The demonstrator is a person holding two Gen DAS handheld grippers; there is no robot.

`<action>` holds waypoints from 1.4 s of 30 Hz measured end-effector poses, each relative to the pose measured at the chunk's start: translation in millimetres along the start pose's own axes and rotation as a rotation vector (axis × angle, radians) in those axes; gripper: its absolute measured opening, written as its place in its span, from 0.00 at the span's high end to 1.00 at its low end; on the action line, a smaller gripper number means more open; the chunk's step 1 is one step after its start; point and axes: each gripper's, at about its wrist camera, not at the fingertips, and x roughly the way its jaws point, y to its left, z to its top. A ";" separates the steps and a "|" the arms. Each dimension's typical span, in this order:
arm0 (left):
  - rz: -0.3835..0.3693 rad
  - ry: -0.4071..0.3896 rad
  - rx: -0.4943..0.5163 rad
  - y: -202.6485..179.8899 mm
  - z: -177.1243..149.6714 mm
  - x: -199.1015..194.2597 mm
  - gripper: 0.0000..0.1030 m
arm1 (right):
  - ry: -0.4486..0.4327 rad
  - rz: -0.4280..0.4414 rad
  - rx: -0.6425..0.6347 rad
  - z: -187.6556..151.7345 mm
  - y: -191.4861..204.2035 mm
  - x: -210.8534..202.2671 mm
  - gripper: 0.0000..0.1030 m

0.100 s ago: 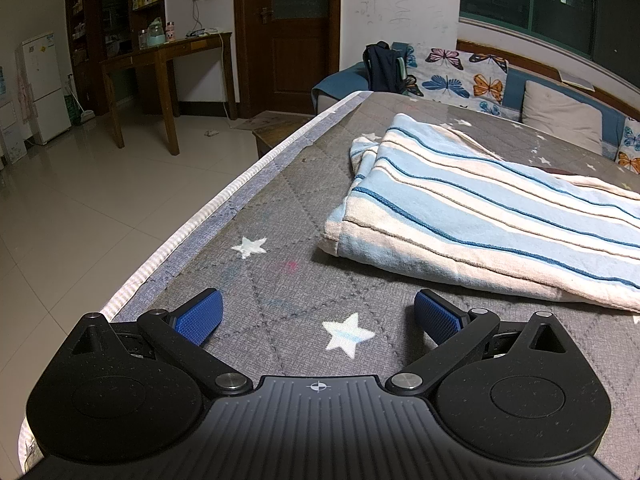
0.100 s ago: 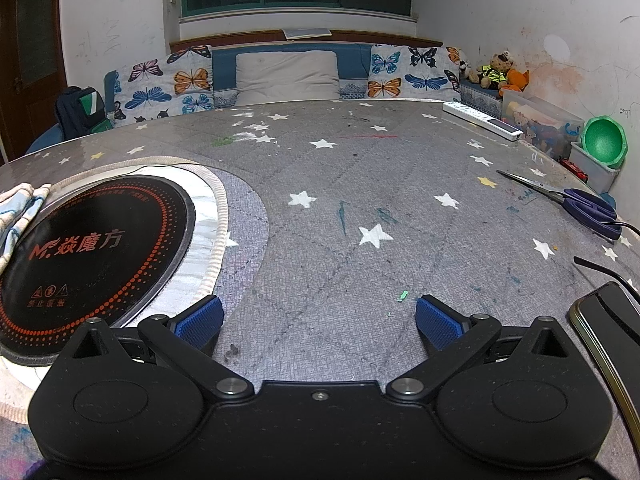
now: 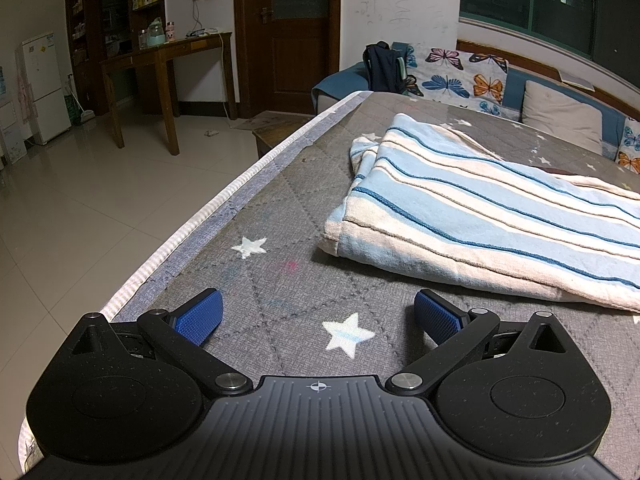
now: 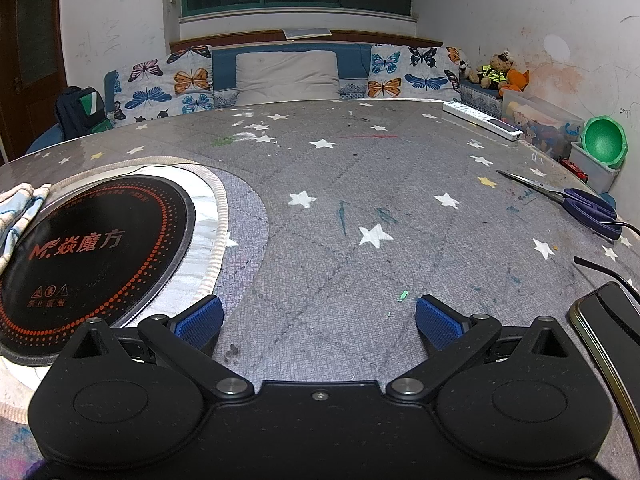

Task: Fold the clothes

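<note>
A folded blue, white and cream striped cloth [image 3: 480,208] lies on the grey star-patterned table cover [image 3: 280,272], ahead and to the right of my left gripper [image 3: 318,314]. The left gripper is open and empty, low over the table near its left edge. My right gripper [image 4: 318,316] is open and empty over bare table cover [image 4: 360,208]. A corner of the striped cloth [image 4: 20,208] shows at the far left of the right wrist view.
A round black induction cooktop [image 4: 92,248] sits in the table left of the right gripper. Scissors [image 4: 580,204], a phone [image 4: 612,332] and a power strip [image 4: 484,120] lie on the right. The table edge [image 3: 208,224] drops to the tiled floor on the left.
</note>
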 end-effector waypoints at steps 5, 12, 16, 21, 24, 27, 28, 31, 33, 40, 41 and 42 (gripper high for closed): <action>0.000 0.000 0.000 0.0 0.0 0.0 0.00 | 0.000 -0.001 -0.001 0.3 0.4 0.2 0.00; 0.000 0.000 0.000 -0.1 0.1 0.0 0.00 | 0.001 -0.003 -0.003 1.0 2.1 0.2 0.00; 0.001 0.000 0.001 -0.1 0.1 -0.1 0.00 | 0.001 -0.002 -0.002 0.9 1.6 1.4 0.00; 0.001 0.000 0.001 -0.1 0.1 -0.1 0.00 | 0.001 0.001 0.001 0.8 -1.9 0.5 0.00; 0.001 0.000 0.001 -0.1 0.1 -0.1 0.00 | 0.001 0.002 0.002 0.6 -5.5 -0.2 0.00; 0.001 0.000 0.001 -0.1 0.1 -0.1 0.00 | 0.001 0.003 0.004 0.3 -9.1 -1.0 0.00; 0.001 0.000 0.001 0.0 0.0 -0.1 0.00 | 0.001 0.003 0.004 0.3 -10.3 -1.2 0.00; 0.001 0.000 0.001 0.0 0.0 -0.2 0.00 | 0.002 -0.001 -0.001 0.8 -2.0 0.7 0.00; 0.001 0.000 0.001 -0.1 0.0 -0.2 0.00 | 0.002 -0.002 -0.003 1.1 1.5 1.5 0.00; 0.001 0.000 0.001 -0.2 0.1 -0.3 0.00 | 0.002 -0.003 -0.004 1.0 0.6 1.2 0.00; 0.001 0.000 0.001 -0.2 0.1 -0.3 0.00 | 0.002 -0.003 -0.004 1.1 0.6 1.1 0.00; 0.001 0.000 0.002 -0.2 0.1 -0.3 0.00 | 0.002 -0.003 -0.004 1.1 0.6 1.2 0.00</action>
